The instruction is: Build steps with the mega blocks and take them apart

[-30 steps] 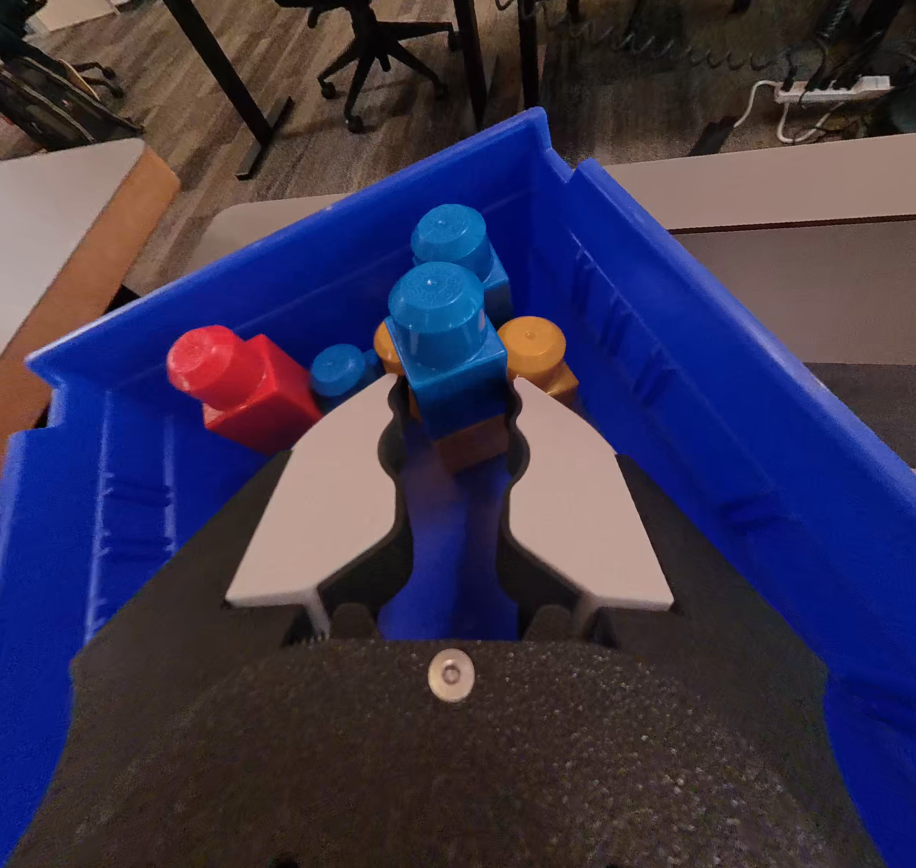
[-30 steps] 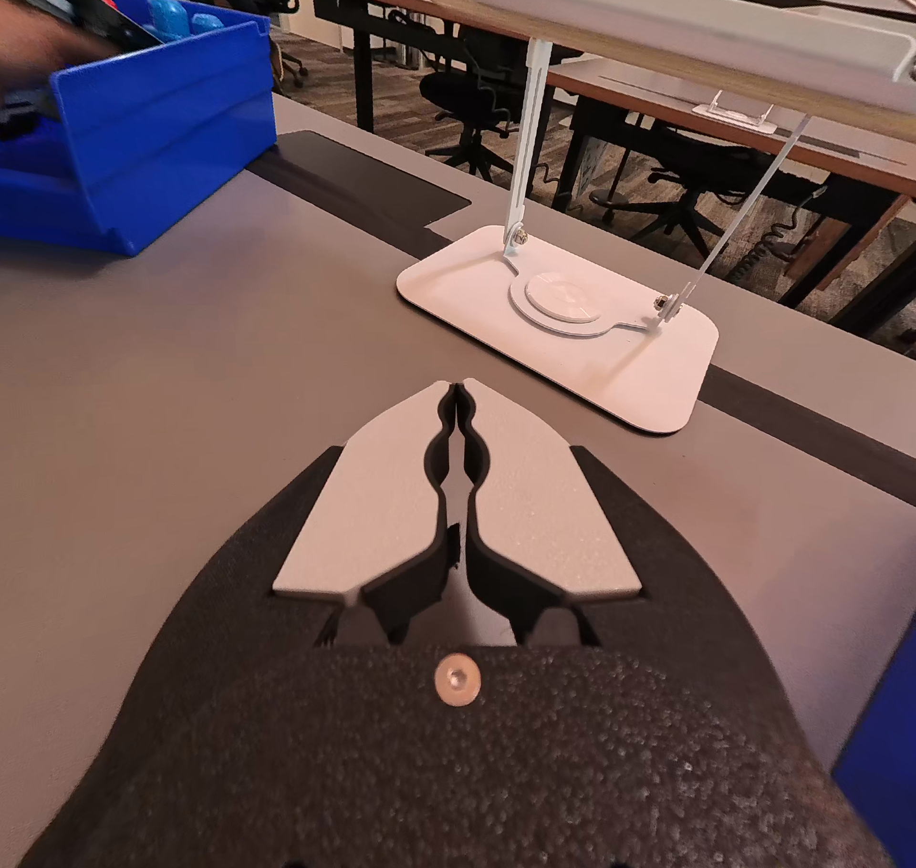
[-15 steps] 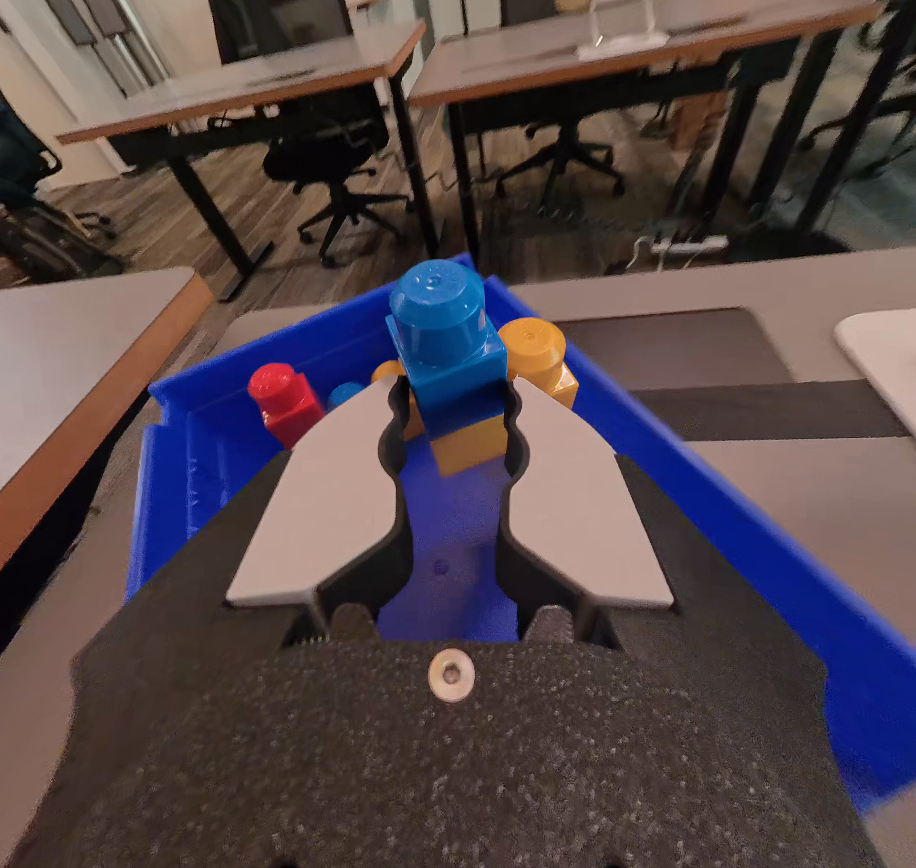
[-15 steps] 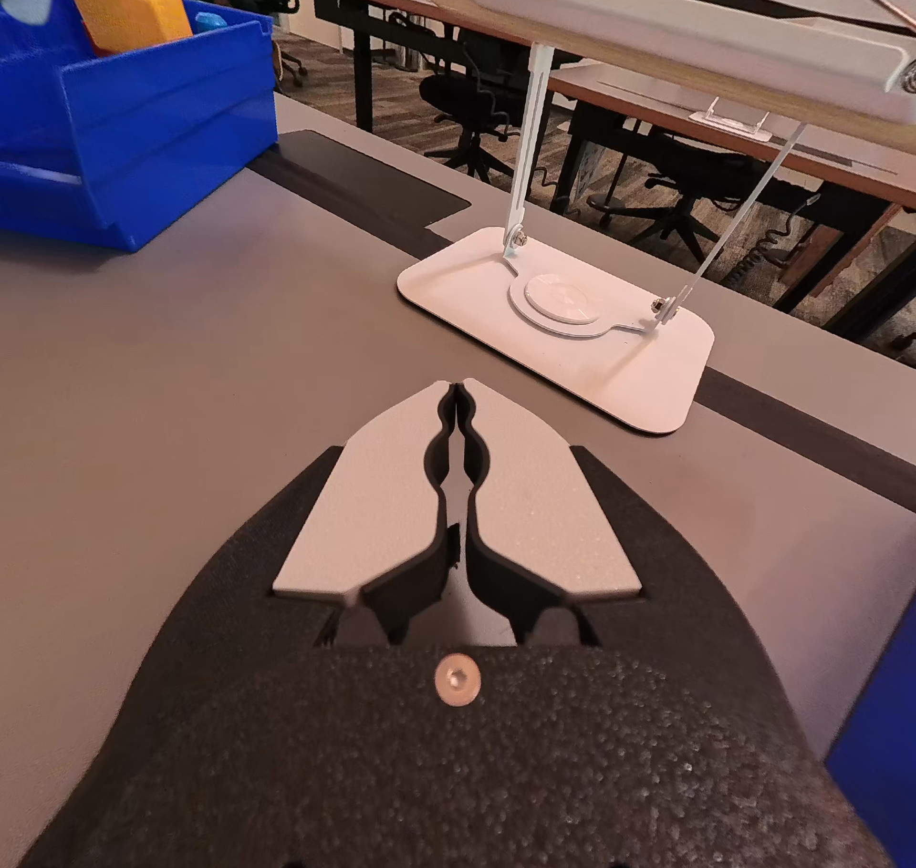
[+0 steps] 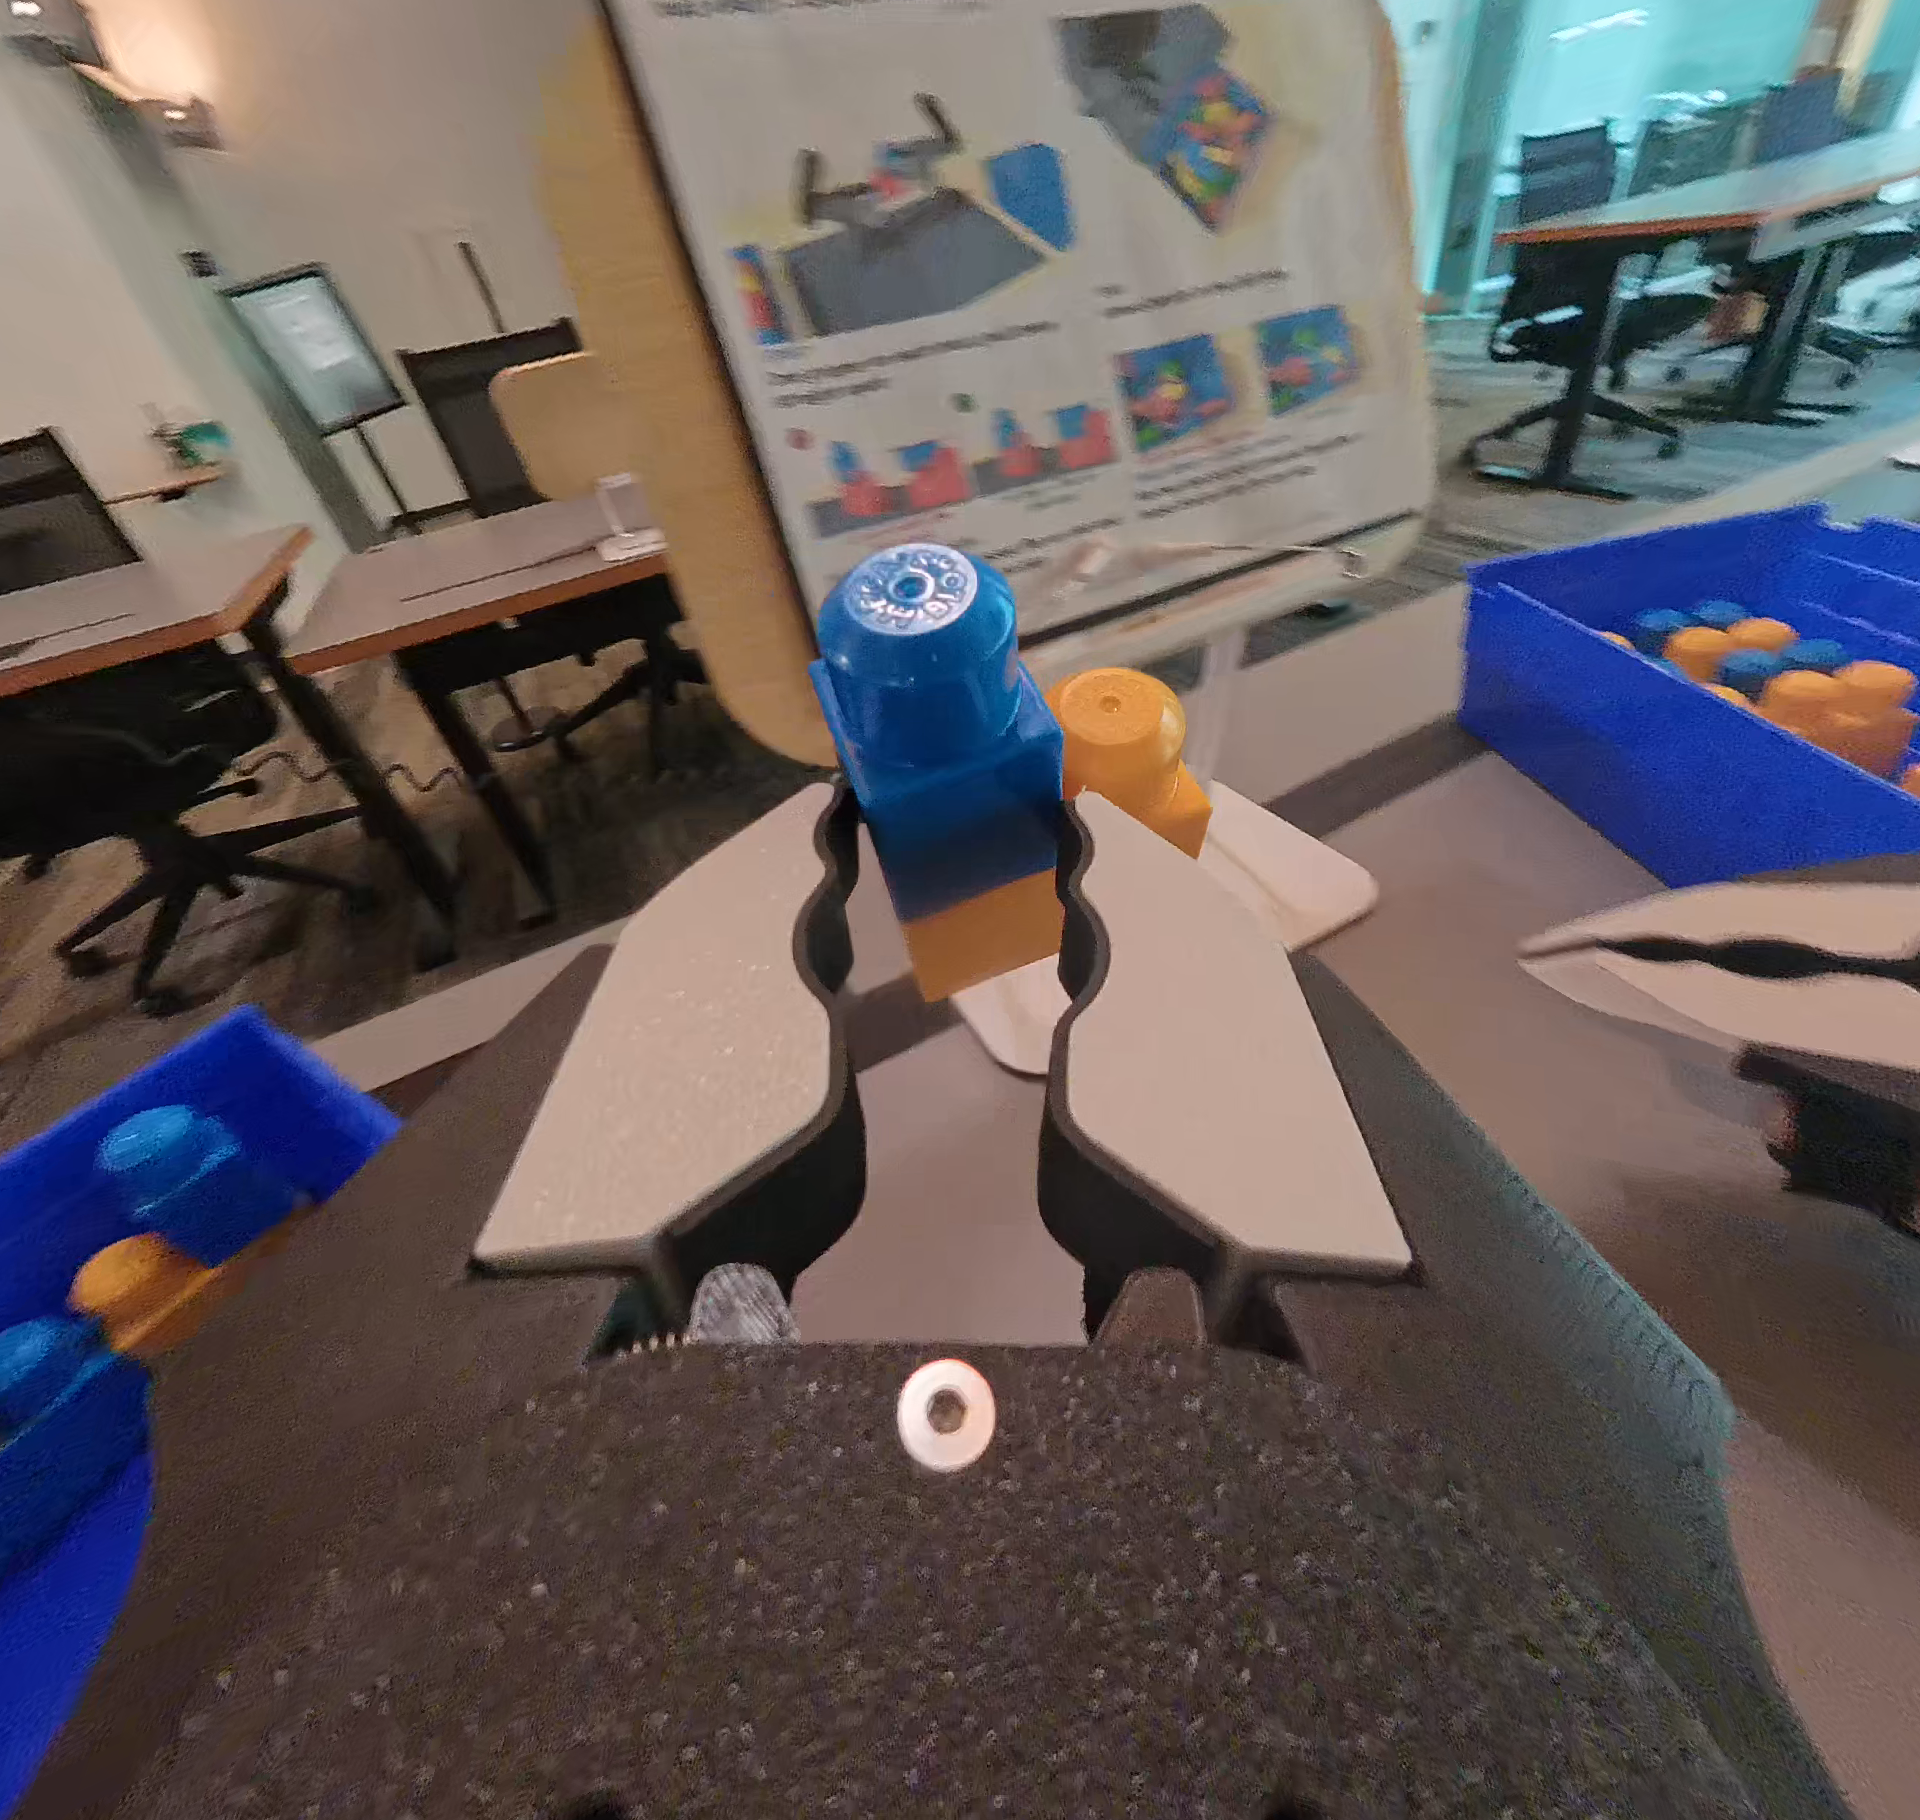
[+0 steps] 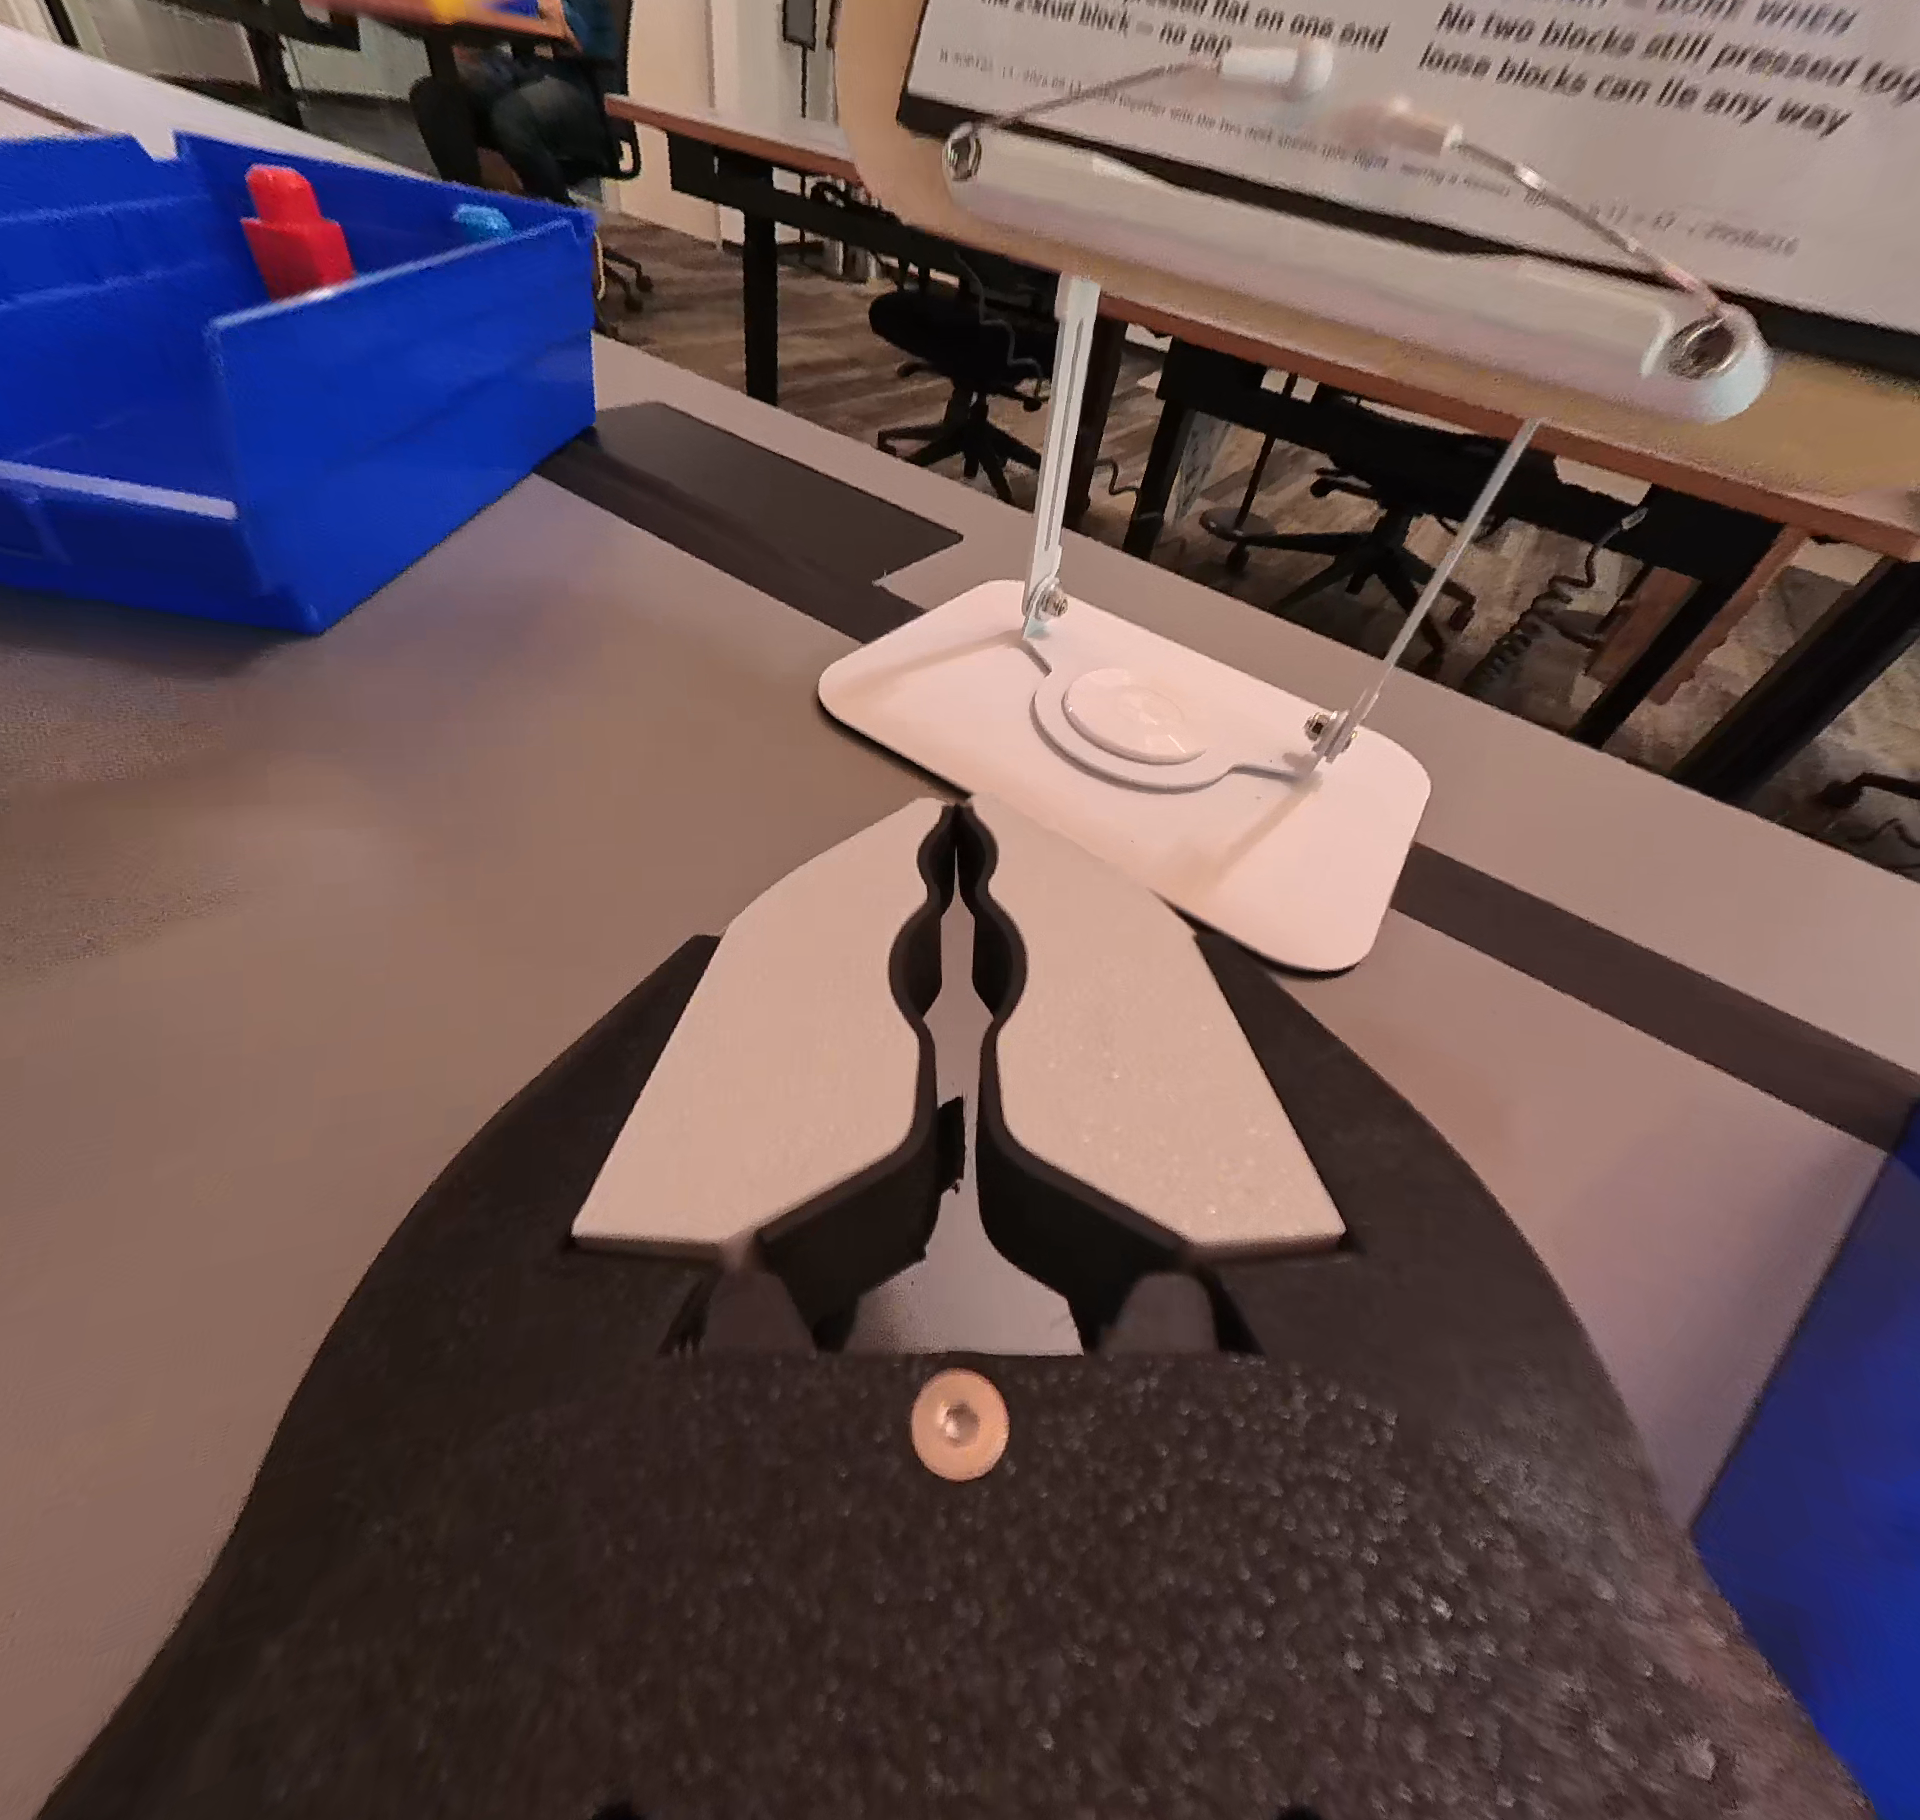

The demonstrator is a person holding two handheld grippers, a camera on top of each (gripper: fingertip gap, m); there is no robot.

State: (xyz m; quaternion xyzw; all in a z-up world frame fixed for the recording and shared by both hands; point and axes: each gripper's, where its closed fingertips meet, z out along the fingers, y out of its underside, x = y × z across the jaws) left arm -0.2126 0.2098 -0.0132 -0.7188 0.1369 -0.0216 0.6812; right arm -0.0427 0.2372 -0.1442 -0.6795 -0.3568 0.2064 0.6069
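Mega blocks: your left gripper is clamped on a blue single-stud block pressed onto a yellow two-stud block, held in the air above the grey table. Your right gripper rests pinched together, empty. You grip only the blue piece, so a jolt could, I judge, shake the yellow one loose.

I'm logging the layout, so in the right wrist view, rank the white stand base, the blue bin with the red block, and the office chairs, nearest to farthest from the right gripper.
From the right gripper:
1. White stand base, just ahead of the fingertips, slightly right.
2. Blue bin holding the red block, off to the left on the table.
3. Office chairs, beyond the table edge, on the floor.
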